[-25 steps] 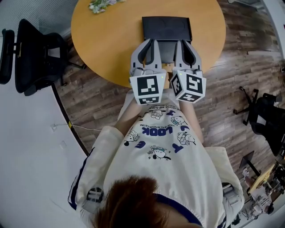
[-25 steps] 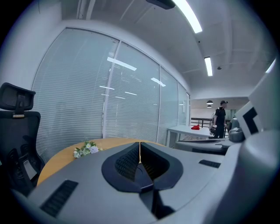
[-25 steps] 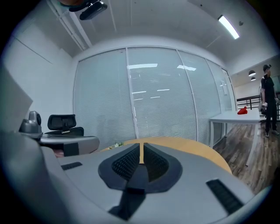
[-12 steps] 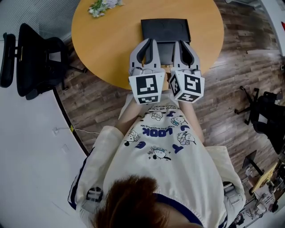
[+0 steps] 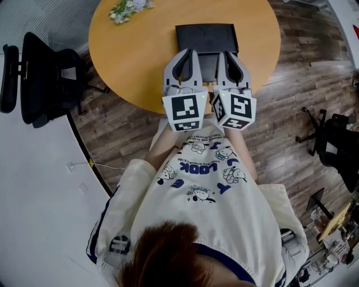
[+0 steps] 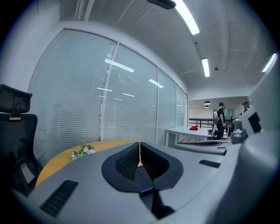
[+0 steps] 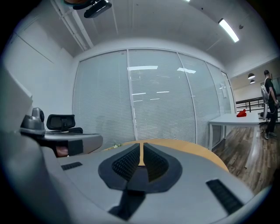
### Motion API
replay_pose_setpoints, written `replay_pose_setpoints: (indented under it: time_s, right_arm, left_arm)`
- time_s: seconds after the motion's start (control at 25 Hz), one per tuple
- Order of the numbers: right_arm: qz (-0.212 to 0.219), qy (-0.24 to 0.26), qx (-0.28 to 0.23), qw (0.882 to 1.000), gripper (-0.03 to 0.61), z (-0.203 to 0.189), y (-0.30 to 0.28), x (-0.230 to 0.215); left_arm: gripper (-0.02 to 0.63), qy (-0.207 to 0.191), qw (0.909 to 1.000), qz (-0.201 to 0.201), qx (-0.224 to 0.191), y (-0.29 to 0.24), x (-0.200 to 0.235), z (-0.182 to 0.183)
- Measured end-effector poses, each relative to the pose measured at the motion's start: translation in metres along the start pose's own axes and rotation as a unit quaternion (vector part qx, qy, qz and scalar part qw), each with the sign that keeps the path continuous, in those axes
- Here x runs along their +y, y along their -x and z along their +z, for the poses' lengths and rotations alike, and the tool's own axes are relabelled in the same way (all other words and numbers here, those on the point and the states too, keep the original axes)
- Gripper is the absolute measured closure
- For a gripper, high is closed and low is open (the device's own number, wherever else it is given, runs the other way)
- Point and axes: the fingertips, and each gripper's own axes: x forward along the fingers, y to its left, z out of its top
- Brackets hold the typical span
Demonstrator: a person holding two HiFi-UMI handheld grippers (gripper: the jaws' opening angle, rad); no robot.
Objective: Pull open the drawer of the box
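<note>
A black box (image 5: 205,38) stands on the round wooden table (image 5: 134,56), straight ahead of me. From its near side a dark part (image 5: 207,64), which looks like the drawer, reaches toward me between the two grippers. My left gripper (image 5: 187,53) lies left of that part, with its tips close to the box's front. My right gripper (image 5: 229,54) lies right of it, likewise. In the left gripper view the left gripper (image 6: 139,151) is shut with nothing between its pads. The right gripper (image 7: 141,153) is also shut and empty. Neither gripper view shows the box.
A small bunch of flowers (image 5: 129,8) lies at the table's far left. A black office chair (image 5: 45,78) stands left of the table and another chair (image 5: 336,148) to the right on the wood floor. Window blinds fill the background, with people standing far off (image 6: 221,116).
</note>
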Motion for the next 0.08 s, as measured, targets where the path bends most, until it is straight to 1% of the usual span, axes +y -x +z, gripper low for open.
replay_pose_setpoints:
  time_s: [0.08]
  right_arm:
    - [0.000,0.000,-0.001,1.000,0.534,0.0002,-0.0002,-0.0002]
  left_arm:
    - [0.597,0.000,1.0000,0.001,0.000,-0.0005,0.0004,-0.0002]
